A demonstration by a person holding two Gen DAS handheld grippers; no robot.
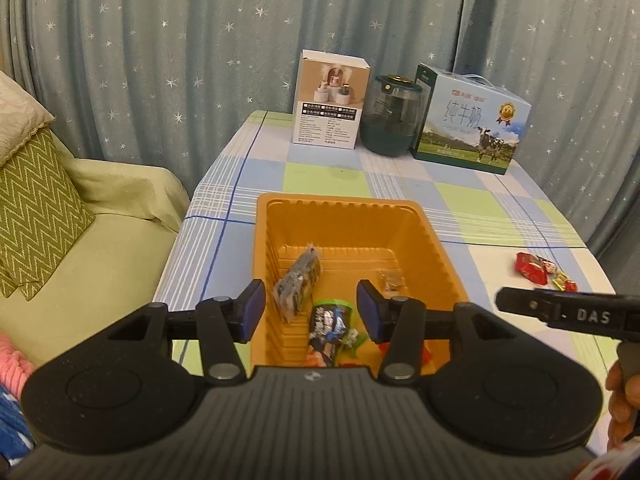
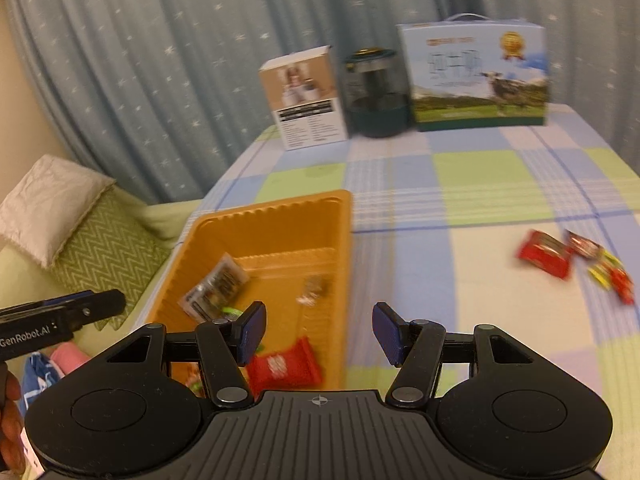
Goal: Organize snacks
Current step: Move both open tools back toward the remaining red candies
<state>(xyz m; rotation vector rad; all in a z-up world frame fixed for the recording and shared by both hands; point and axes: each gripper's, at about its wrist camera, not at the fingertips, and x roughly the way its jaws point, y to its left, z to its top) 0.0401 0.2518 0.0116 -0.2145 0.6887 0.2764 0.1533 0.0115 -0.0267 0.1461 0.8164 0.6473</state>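
Snacks point(image 2: 546, 253), loose: red packets at right of your right-wrist frame, well apart from orange tray point(image 2: 340, 216) at lower left. Your right gripper point(image 2: 319, 334), released and empty, is nearer; left gripper point(image 1: 311, 310), released, hangs over tray.

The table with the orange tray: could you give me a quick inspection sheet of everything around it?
Surface: table under a blue, green and white checked cloth.
Job's things: orange tray holding several wrapped snacks, among them a red packet; loose snacks lie on the cloth to the tray's right.
Clutter: white box, dark green jar and milk carton in a row at the far edge.
Grippers: left gripper open and empty above the tray; right gripper open, empty, near the tray's right rim.
Cables: nothing seen.
Surroundings: starred blue curtain; green sofa with cushions on the left.
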